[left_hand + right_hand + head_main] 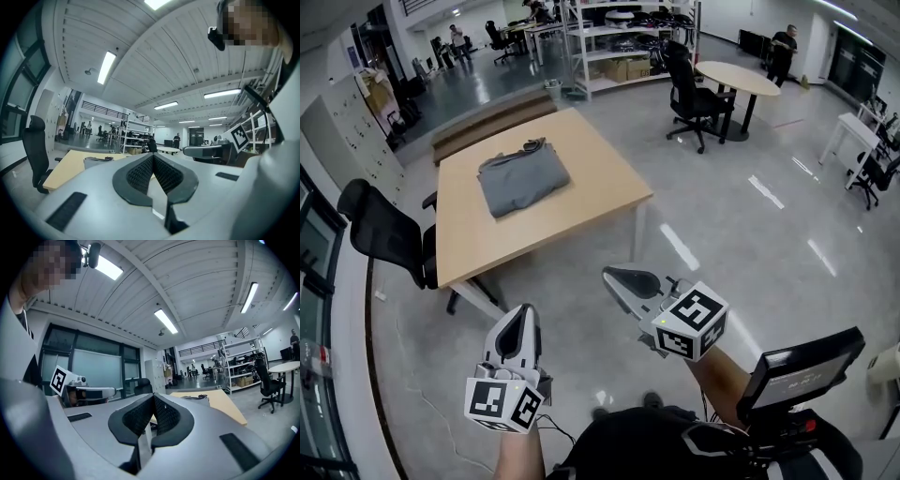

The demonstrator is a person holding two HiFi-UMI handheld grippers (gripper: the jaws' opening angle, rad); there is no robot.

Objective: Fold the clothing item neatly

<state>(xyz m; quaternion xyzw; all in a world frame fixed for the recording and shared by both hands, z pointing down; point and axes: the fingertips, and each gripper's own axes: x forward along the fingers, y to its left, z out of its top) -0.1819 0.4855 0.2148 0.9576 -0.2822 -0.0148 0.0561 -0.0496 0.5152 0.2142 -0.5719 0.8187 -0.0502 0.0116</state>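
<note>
open-plan office lab: desks (478,246), office chairs (692,94), storage shelving (619,42).

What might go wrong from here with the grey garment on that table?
The grey garment lies bundled on the table, so pinching one layer may drag the whole pile askew. Both the left gripper and right gripper are shut and short of the table; reaching in shut would shove the cloth.

Surroundings: workshop furniture.
We note a wooden table (581,202) with a black office chair (384,234) at its left side; well apart, a round table (738,77) with a second chair (692,98) just beside it, a shelving rack (619,42) behind.
</note>
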